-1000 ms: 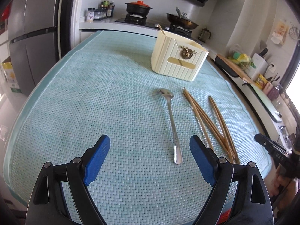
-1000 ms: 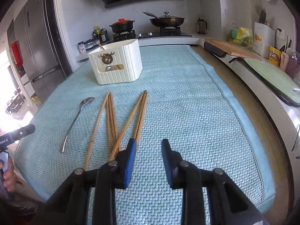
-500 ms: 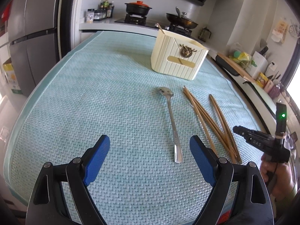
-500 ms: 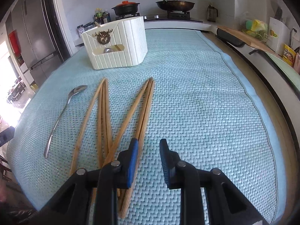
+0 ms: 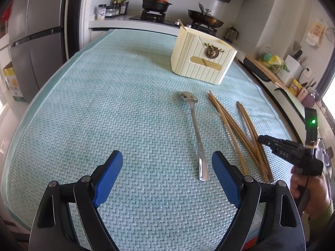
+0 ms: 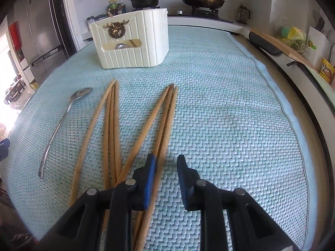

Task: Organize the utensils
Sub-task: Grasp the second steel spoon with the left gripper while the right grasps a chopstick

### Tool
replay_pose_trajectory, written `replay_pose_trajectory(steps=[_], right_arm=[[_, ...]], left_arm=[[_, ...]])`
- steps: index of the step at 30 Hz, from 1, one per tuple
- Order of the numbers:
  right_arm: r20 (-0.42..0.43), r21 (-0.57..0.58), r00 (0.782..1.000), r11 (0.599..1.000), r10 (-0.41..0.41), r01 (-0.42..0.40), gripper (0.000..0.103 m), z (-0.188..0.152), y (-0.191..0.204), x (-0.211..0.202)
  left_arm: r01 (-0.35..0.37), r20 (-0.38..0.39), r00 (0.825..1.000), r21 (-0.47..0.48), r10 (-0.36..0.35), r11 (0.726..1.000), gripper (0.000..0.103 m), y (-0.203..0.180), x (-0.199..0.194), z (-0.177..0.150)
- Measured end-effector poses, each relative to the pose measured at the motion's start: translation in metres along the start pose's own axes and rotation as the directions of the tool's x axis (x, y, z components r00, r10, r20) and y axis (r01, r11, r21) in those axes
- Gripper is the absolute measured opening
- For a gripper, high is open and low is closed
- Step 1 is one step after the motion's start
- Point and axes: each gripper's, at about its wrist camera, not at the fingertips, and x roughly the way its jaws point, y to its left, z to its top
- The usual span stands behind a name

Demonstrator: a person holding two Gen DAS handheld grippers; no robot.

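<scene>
Several wooden chopsticks (image 6: 113, 125) lie fanned on the teal mat, also in the left wrist view (image 5: 236, 129). A metal spoon (image 5: 196, 133) lies left of them; it shows in the right wrist view (image 6: 60, 123) too. A cream ribbed utensil holder (image 6: 132, 41) stands behind, also in the left wrist view (image 5: 201, 58). My right gripper (image 6: 166, 163) is partly open and empty, low over the near ends of the right chopsticks; it shows in the left wrist view (image 5: 270, 142). My left gripper (image 5: 167, 167) is wide open and empty, above the mat near the spoon handle.
The teal woven mat (image 5: 104, 104) covers the table. A stove with a pot (image 5: 156, 3) and a pan (image 5: 205, 19) is behind. A fridge (image 5: 31, 41) stands at left. A counter with a cutting board (image 6: 280, 44) runs along the right.
My right gripper has moved forward and down over the near ends of the chopsticks. My left gripper has stayed in place, open.
</scene>
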Motion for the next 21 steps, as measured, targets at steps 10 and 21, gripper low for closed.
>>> replay_pose_trajectory(steps=[10, 21], right_arm=[[-0.009, -0.018, 0.999, 0.999, -0.039, 0.039, 0.016, 0.015, -0.011, 0.017], [0.006, 0.000, 1.000, 1.000, -0.021, 0.021, 0.016, 0.038, -0.025, 0.036]], left_arm=[[0.009, -0.021, 1.000, 0.007, -0.009, 1.000, 0.088, -0.003, 0.009, 0.003], [0.089, -0.075, 0.994, 0.057, -0.085, 0.994, 0.088, -0.024, 0.063, 0.041]])
